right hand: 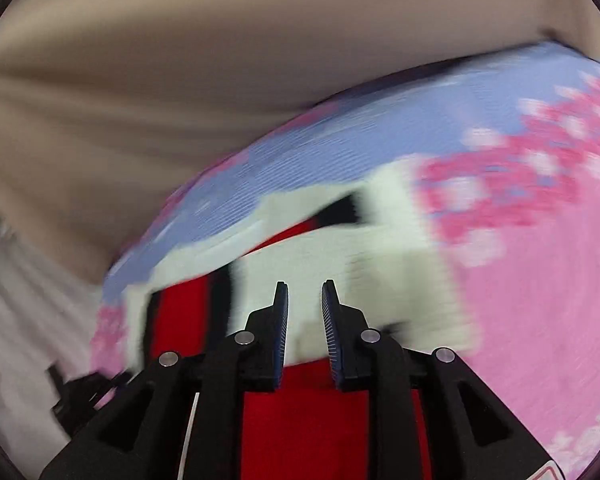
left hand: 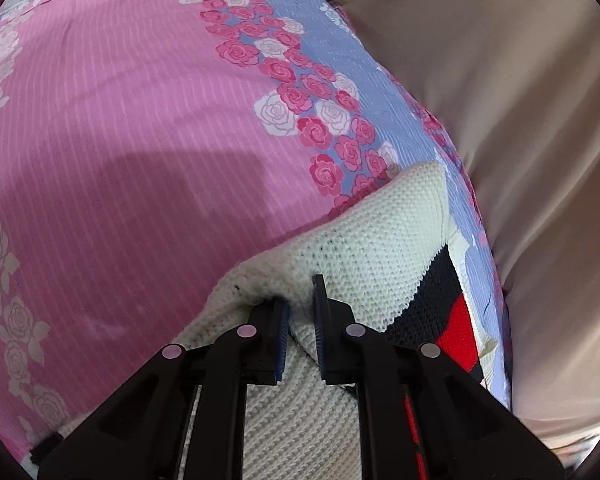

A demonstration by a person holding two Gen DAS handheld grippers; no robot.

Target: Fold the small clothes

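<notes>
Left tongs (left hand: pixel 301 300) pinch knit sweater (left hand: pixel 340 236) edge to anchor the fold; right tongs (right hand: pixel 305 312) narrow, grip unclear.

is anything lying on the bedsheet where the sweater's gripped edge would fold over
Nothing visible. The left claw pinches the white knit sweater, and the pink bedsheet beyond it shows only its rose print. The right wrist view is too blurred to add detail.

Left gripper (left hand: pixel 301 300) and right gripper (right hand: pixel 305 304), jaws nearly together.
</notes>
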